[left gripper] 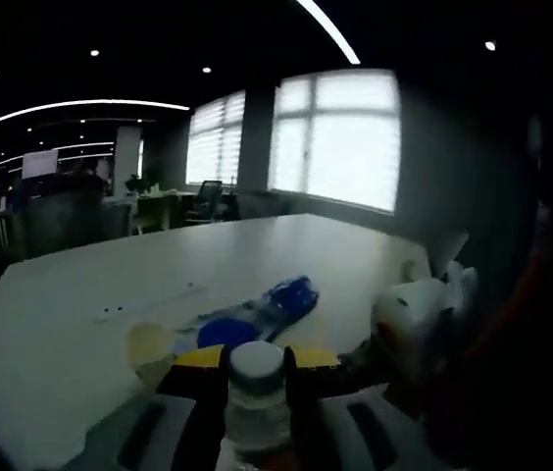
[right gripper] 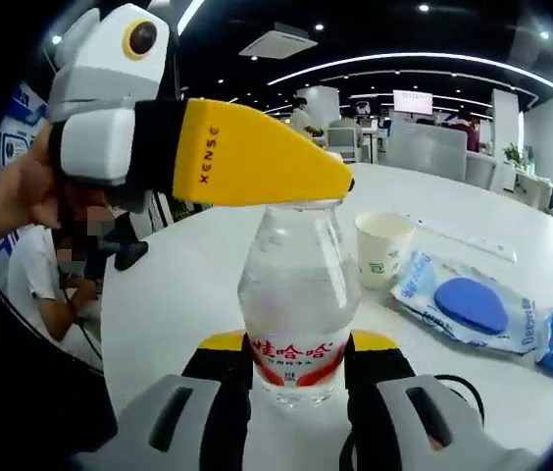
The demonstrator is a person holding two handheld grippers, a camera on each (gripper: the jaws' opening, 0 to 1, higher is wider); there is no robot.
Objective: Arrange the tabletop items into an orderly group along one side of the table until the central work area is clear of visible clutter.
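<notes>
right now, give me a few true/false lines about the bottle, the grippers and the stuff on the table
1. The right gripper has its jaws closed on the water bottle at its red label. True.
2. The left gripper grips the bottle at its base. False: its yellow jaws sit at the bottle's top, on the white cap.
3. The bottle lies on its side. False: it stands upright on the white table.
4. A paper cup stands upright beside a clear packet holding a blue round thing. True.
5. The paper cup is stacked on the packet. False: it stands on the table next to it.
</notes>
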